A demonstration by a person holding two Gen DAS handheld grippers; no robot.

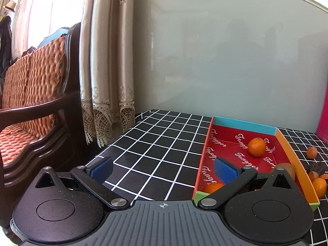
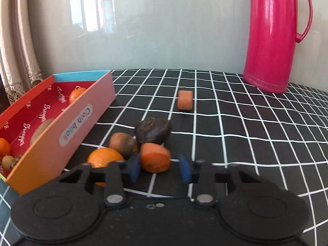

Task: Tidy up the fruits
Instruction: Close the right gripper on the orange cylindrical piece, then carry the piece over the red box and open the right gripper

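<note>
- Your left gripper (image 1: 164, 171) has its tongs spread wide, with nothing between the blue pads (image 1: 102, 170). It hangs over the checked tablecloth (image 1: 155, 143), and its right finger reaches in front of the box's near corner.
- The box (image 1: 287, 141) lies open to the right of that gripper. A tangerine (image 1: 256, 147) sits toward its far end, and a second tangerine (image 1: 213, 187) shows at the near end, partly hidden behind the finger.
- A brownish fruit (image 1: 286, 168) rests against the box's right wall, half covered by the gripper.
- Your right gripper (image 2: 160, 167) is low over the loose fruit just beside the box's outer wall (image 2: 82, 110). Its pads stand apart with an orange chunk (image 2: 155, 160) between them.
- The left pad (image 2: 134, 169) is at the chunk's edge. A clear gap separates the chunk from the other pad, so it is not pinched.
- Touching the chunk from behind are a dark fruit (image 2: 152, 130) and a brown-orange fruit (image 2: 123, 144). A loose tangerine (image 2: 103, 157) lies to the left, close to the box.
- A second orange piece (image 2: 185, 100) lies alone farther back, well apart from the cluster.
- A pink jug (image 2: 272, 37) stands upright at the far right, against the wall.
</note>
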